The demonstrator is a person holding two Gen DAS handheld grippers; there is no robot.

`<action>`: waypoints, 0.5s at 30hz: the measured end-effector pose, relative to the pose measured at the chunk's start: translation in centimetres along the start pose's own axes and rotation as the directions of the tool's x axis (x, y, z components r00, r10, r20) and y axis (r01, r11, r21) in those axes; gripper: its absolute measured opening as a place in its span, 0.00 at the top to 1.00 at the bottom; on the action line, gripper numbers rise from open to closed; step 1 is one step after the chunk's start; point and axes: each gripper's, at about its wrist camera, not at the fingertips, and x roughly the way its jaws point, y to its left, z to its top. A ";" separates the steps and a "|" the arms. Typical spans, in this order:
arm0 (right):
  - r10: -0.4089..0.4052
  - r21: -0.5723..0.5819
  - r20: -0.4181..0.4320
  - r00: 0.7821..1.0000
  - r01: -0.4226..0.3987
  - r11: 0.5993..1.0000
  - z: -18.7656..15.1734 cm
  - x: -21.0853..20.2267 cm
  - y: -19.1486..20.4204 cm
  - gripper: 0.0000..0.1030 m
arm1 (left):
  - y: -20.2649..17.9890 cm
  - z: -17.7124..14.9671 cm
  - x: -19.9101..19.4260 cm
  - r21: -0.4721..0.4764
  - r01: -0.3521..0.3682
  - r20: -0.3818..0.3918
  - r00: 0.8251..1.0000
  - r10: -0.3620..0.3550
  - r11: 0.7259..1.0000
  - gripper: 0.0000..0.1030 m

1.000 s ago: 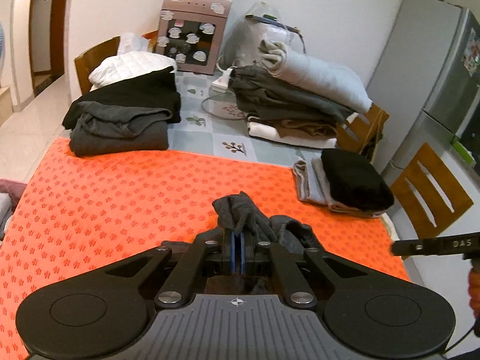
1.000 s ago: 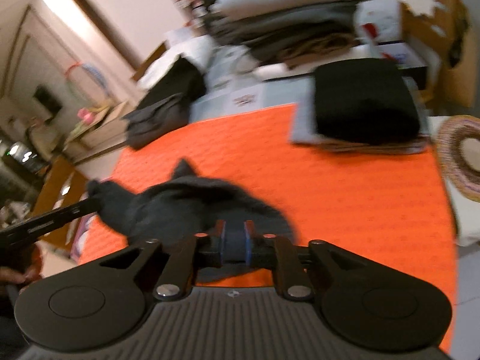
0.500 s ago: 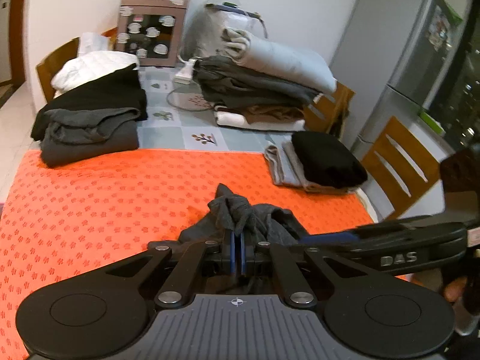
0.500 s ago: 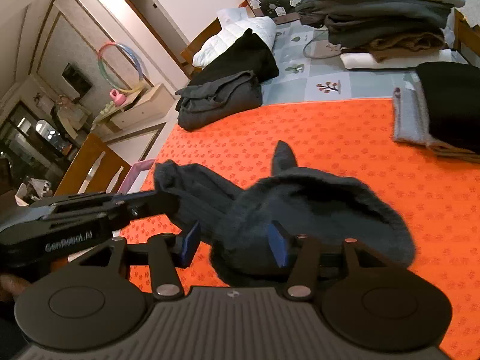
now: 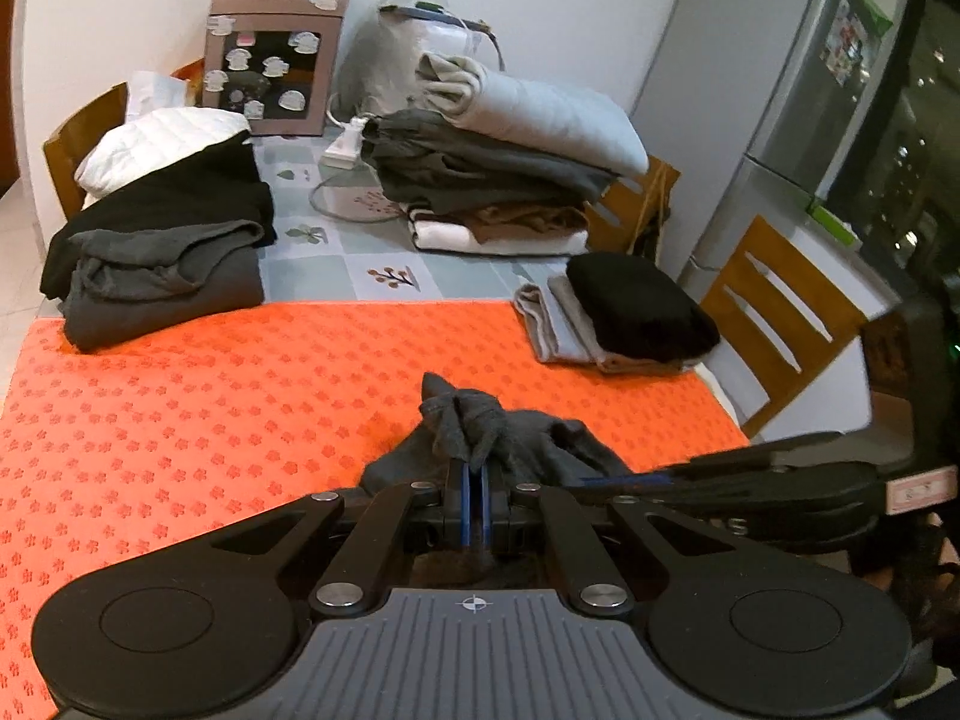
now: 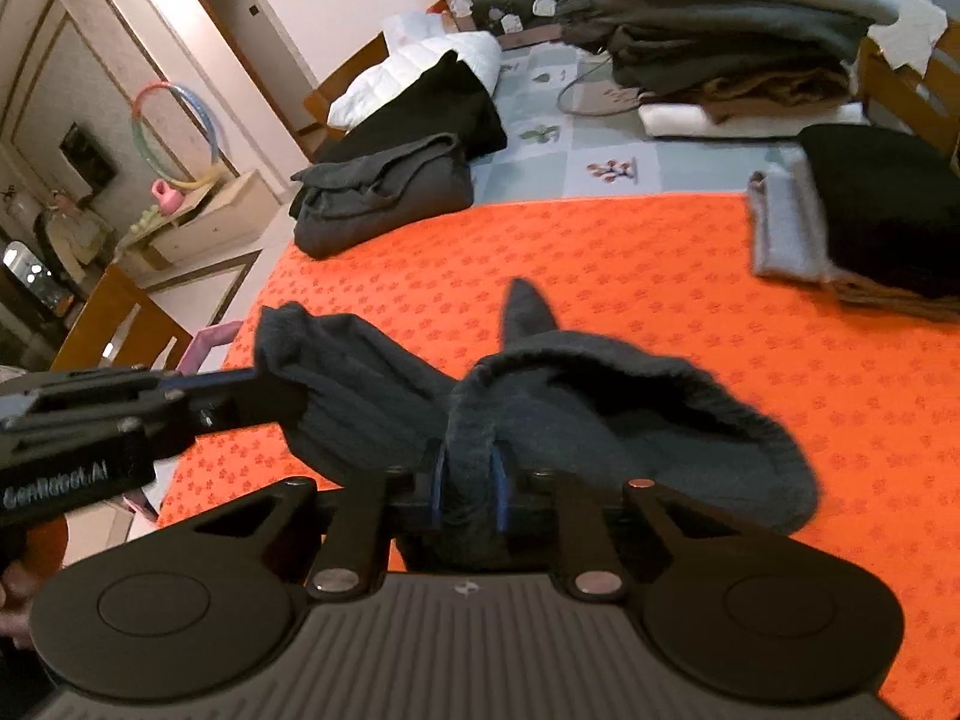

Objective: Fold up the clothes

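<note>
In my left view, the left gripper (image 5: pixel 474 483) has its jaws pinched on a bunched fold of the dark grey garment (image 5: pixel 480 426), near the surface's (image 5: pixel 180 408) front edge. In my right view, the right gripper's (image 6: pixel 469 483) jaws are closing around the garment's (image 6: pixel 600 414) thick hem.

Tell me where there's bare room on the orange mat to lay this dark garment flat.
The orange mat is bare from the grey folded pile across to the black-topped stack. Behind, the tiled cloth is crowded by the tall stack. The dark garment fills the near edge.
</note>
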 end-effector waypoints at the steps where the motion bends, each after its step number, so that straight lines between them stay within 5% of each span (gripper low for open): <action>1: -0.004 0.001 0.006 1.000 0.004 1.000 0.1 -0.5 -0.4 0.85 | 0.0 0.1 -0.1 -0.006 -0.006 0.007 1.000 0.006 1.000 0.94; 4: -0.019 0.000 0.024 1.000 0.019 1.000 0.3 -2.0 -1.5 0.95 | 0.0 0.6 -0.5 -0.021 -0.028 0.034 0.999 0.028 0.999 0.95; 15: -0.077 0.052 0.156 0.985 0.070 0.996 2.9 -10.8 -8.6 0.96 | 0.7 4.1 -4.3 -0.129 -0.161 0.150 0.972 0.179 0.979 0.95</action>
